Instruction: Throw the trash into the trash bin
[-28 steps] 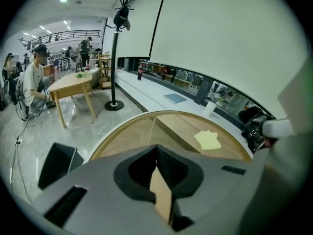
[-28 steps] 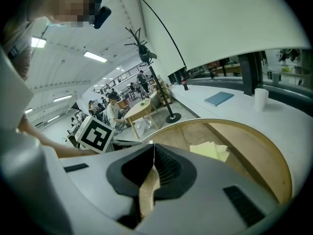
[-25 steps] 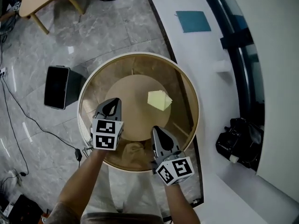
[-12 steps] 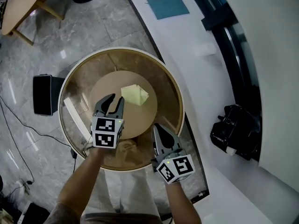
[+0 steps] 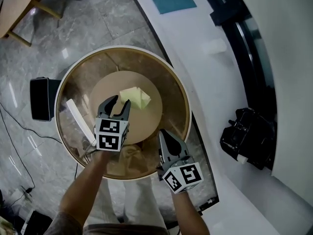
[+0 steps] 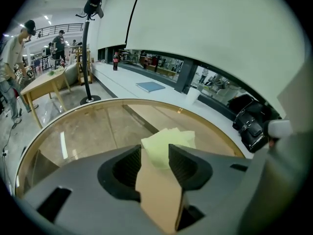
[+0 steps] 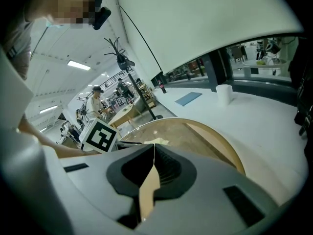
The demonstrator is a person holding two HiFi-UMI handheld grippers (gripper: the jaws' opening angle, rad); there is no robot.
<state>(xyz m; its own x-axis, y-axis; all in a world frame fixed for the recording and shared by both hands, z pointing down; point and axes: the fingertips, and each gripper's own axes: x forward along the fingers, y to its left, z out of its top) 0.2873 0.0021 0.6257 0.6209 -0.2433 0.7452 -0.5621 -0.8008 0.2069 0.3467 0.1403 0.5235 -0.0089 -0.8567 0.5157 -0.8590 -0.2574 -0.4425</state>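
Pushed both claws forward across the table (image 5: 189,110) since a second ago, closing on the paper (image 5: 136,98) (image 6: 168,145); have just been opening the jaws of the left claw (image 5: 119,105) (image 6: 155,153). Finds the paper, a pale yellow folded piece, lying flat on the glass top near the middle, not in the bin (image 5: 40,98). Holds the left claw with jaws parted just short of the paper, pads clear of it. Seen from the left gripper view, frames the paper's near corner in the gap between the two jaws. Keeps the right claw (image 5: 162,135) (image 7: 153,151) pressed shut on nothing, nearer the body, by the table's near rim, apart from the paper. Leaves the bin, a black box, on the grey floor (image 5: 98,28) just left of the table. Further out on the right: a white ledge (image 5: 234,190) with a black bag (image 5: 247,138) and a blue sheet (image 5: 172,0).
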